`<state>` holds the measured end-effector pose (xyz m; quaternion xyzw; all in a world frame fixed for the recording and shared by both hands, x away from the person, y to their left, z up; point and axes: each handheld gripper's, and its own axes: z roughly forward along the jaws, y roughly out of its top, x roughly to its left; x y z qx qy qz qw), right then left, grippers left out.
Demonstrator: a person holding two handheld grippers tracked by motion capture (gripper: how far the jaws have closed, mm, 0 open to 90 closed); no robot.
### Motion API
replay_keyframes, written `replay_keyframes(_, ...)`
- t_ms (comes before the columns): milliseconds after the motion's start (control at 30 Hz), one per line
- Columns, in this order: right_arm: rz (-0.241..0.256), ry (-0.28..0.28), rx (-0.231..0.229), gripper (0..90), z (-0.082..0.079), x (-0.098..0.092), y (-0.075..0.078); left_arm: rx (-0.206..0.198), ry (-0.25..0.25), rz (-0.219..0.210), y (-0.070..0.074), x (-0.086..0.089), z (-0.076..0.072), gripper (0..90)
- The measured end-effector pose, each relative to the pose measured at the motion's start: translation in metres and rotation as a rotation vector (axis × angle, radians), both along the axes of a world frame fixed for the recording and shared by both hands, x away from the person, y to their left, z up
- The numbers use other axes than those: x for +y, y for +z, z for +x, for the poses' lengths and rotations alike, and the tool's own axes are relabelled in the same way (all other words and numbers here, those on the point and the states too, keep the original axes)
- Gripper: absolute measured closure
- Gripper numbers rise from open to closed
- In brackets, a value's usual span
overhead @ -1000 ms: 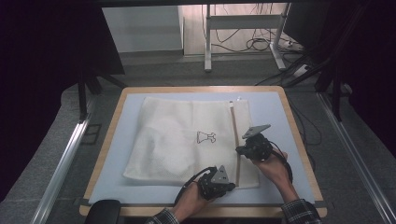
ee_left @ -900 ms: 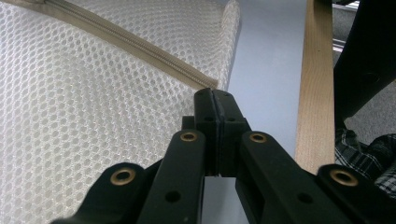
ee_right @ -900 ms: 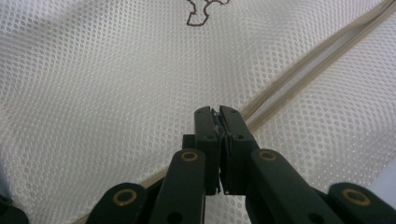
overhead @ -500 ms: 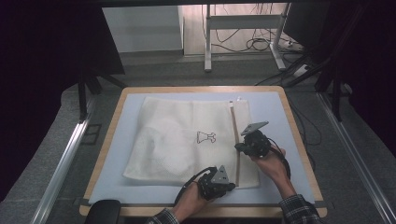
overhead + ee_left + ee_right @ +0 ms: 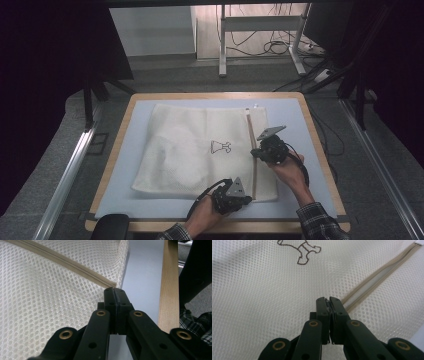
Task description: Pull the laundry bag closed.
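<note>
Lying flat on the pale blue table mat [image 5: 125, 165], the white mesh laundry bag [image 5: 190, 150] has a beige zipper [image 5: 251, 150] running along its right side and a small dark outline print [image 5: 220, 146] near its middle. The left gripper [image 5: 235, 195] sits at the bag's near right corner, jaws clenched at the zipper's end [image 5: 111, 284]. The right gripper [image 5: 262, 147] rests farther up the zipper, jaws pinched on something small at the zipper track [image 5: 362, 287]; what exactly cannot be told. A light wooden frame [image 5: 320, 150] edges the mat.

The table [image 5: 310, 130] is evenly lit against dark surroundings, the high view soft, both gripper views sharper.
</note>
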<state>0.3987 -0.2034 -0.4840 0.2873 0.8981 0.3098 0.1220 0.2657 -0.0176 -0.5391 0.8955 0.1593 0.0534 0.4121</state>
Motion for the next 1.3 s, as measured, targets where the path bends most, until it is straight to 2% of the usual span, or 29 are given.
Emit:
replay_keyframes(233,-0.001,-0.005,-0.003,86.2,0.006,0.001,0.0,0.007,0.01,-0.017,-0.001,-0.001,-0.001,89.6)
replay_keyframes(1300,-0.002,-0.051,-0.012,86.2,0.043,0.007,-0.002,-0.001,0.012,-0.012,-0.001,-0.001,-0.002,89.7)
